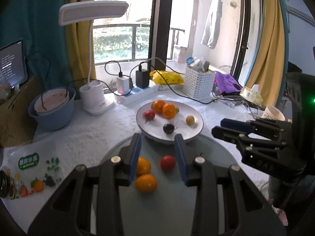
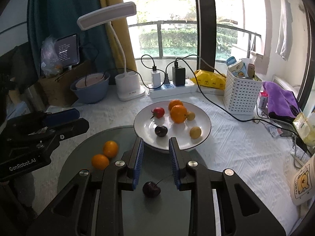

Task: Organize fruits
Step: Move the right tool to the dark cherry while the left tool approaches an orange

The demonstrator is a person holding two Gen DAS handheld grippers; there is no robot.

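Note:
A white plate (image 1: 183,106) holds two oranges (image 1: 169,110), a red fruit (image 1: 149,115), a dark cherry (image 1: 168,128) and small yellow fruits (image 1: 190,120). In front of it lies a round glass disc (image 1: 216,157) with two small oranges (image 1: 145,182) and a red fruit (image 1: 167,162). My left gripper (image 1: 158,137) hovers over these, open a little, with nothing between its fingers. In the right wrist view another dark cherry (image 2: 151,189) lies on the glass under my right gripper (image 2: 156,140). Its fingers are drawn in and hold nothing. The plate (image 2: 204,122) is just beyond them.
Behind the plate stand a white desk lamp (image 1: 92,98), a blue basin (image 1: 53,114), a power strip with chargers and cables (image 1: 137,94) and a white basket (image 1: 198,84). A purple cloth (image 1: 226,82) and paper cup (image 1: 273,114) sit right. A printed fruit bag (image 1: 29,173) lies left.

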